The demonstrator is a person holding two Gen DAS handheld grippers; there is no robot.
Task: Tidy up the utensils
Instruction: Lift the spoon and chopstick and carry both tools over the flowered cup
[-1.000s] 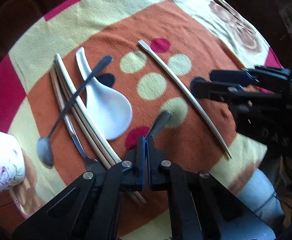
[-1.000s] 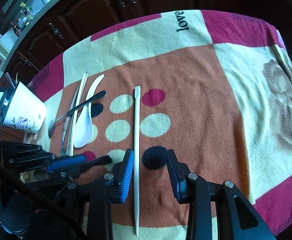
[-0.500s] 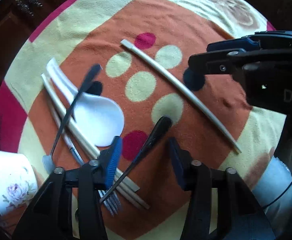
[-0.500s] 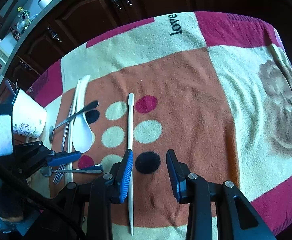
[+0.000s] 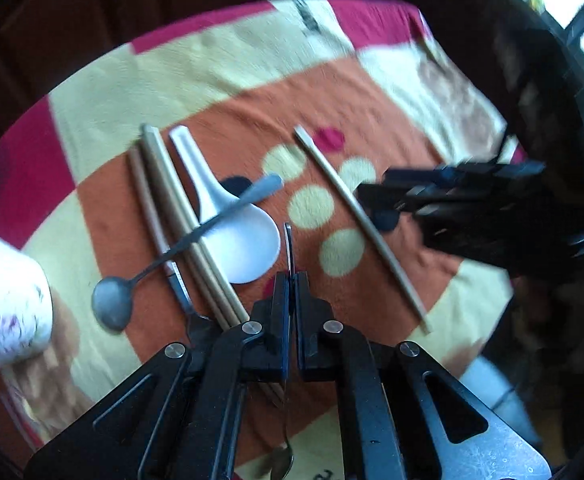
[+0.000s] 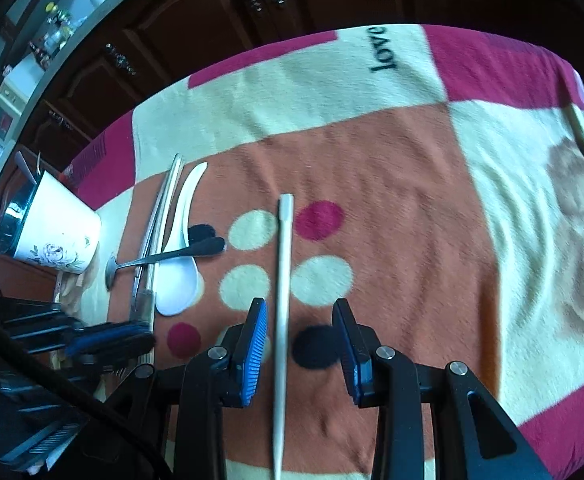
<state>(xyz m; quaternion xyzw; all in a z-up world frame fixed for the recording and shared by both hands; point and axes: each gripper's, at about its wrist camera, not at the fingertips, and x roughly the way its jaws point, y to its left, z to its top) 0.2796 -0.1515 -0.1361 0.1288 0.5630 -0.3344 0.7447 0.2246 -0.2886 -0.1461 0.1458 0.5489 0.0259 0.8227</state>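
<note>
A: What moved? The left gripper [image 5: 290,280]. Half a second back its jaws stood apart over a utensil lying on the blanket [image 5: 372,100]; now they're clamped on it and it's off the cloth.

B: Which utensil?

A: The held spoon [image 5: 287,240], thin metal. The handle is edge-on between the pads with its tip poking out the far side, and the bowl hangs at the near bottom edge of the left view.

B: And the right gripper [image 6: 300,320]?

A: No change. Its jaws are apart, astride the single chopstick [image 6: 281,300], and the pads aren't touching it.

B: What's left on the cloth?

A: On the left there's a pair of chopsticks [image 5: 179,224], with a white ceramic spoon [image 5: 243,240] just right of them. A loose spoon [image 5: 111,304] lies slanted across both. A fork [image 5: 177,284] is tucked alongside the pair and partly hidden.

B: Where would they go?

A: My guess is the flowered cup [image 6: 57,232] at the far left edge. Handles already stick out of it.

B: So what's the status?

A: The regrip looks secure. The next step is probably carrying the spoon left to the cup. Most of the pile is still unsorted, so it's early days. The frame is blurry, so I can't tell how deep the grip is.
</note>
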